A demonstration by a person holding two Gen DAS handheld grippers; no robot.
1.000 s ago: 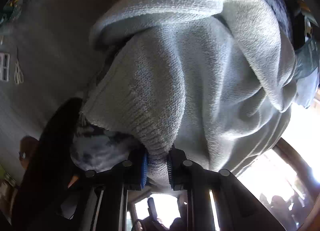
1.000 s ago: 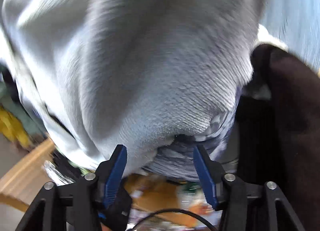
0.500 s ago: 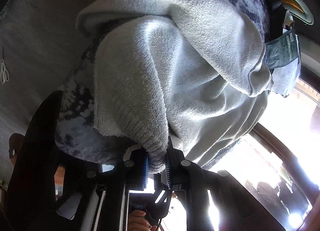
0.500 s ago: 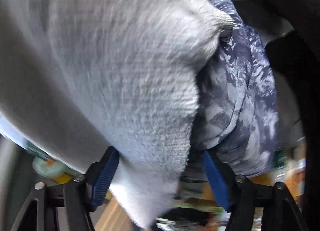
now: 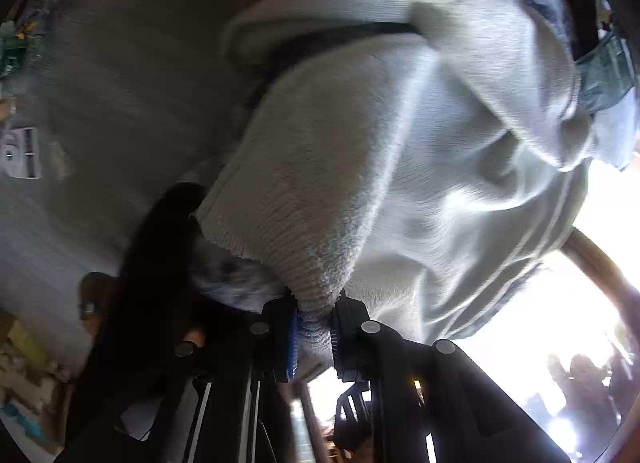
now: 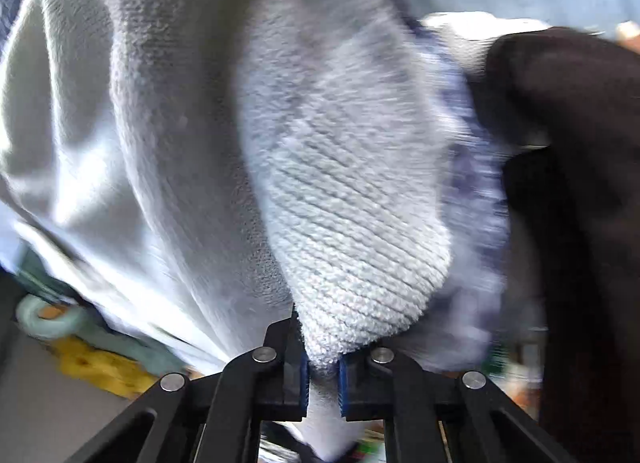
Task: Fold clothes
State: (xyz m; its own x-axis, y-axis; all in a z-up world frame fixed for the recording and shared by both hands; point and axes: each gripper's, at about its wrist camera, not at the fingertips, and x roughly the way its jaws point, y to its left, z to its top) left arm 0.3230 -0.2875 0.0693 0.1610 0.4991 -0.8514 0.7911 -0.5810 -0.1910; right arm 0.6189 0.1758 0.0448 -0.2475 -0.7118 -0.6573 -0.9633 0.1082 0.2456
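— Grippers first: left gripper (image 5: 314,333) is pinching a ribbed edge of the pale knit sweater (image 5: 400,143), blue pads pressed into the cloth. Right gripper (image 6: 322,377) is doing the same, jaws nearly together on another ribbed edge.

— Where is the sweater sitting?

— Hanging bunched between the two tools, up off any surface I can see. A blue-and-white patterned garment (image 6: 468,167) is showing behind it, and something dark (image 6: 568,103) beside that.

— How far along, then?

— Hard to be calling it. No flat, squared fold is showing; the knit is draping in loose creases. Laying it out and folding it neatly is looking like what remains.
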